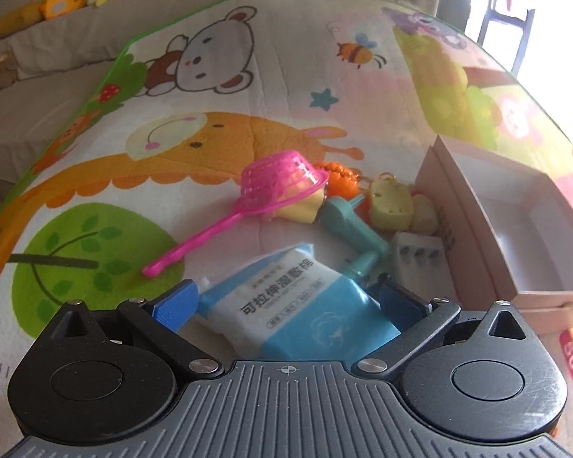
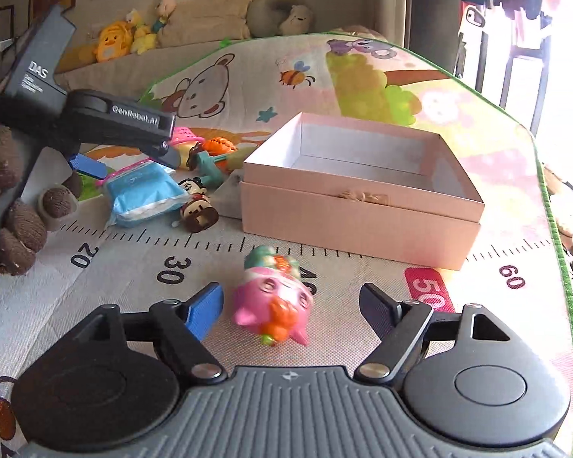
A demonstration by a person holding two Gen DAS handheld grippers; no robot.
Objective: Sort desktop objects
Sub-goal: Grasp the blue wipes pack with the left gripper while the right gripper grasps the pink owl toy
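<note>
right gripper: the right gripper (image 2: pixel 291 307) is hovering low over the mat, jaws spread wide, holding nothing.
pig: a pink plastic toy pig with orange snout and green top (image 2: pixel 274 297) is lying on the mat between the spread fingers, closer to the blue-padded finger (image 2: pixel 206 311), apparently not touching either.
pig axis: its long axis is running roughly away from the camera, tilted slightly left, so the jaws are closing across its width.
left gripper: the left gripper (image 1: pixel 286 305) is also spread, straddling a soft blue-and-white packet of cotton pads (image 1: pixel 298 305); I can't tell whether the pads are touching it.
nearer arm: the right one is on the pig, the left one is on the packet.
box: an open pale pink cardboard box (image 2: pixel 363 206) is sitting just beyond the pig, slightly right, nothing visible inside.
clutter: a pink plastic mesh scoop (image 1: pixel 271 191) and a teal plastic toy (image 1: pixel 353 225) are lying in a pile left of the box.
surface: a padded cartoon-print play mat with a printed ruler strip (image 2: pixel 133 252) is covering the top.
room: plush toys are lining the sofa behind; a bright window is glaring at right.
</note>
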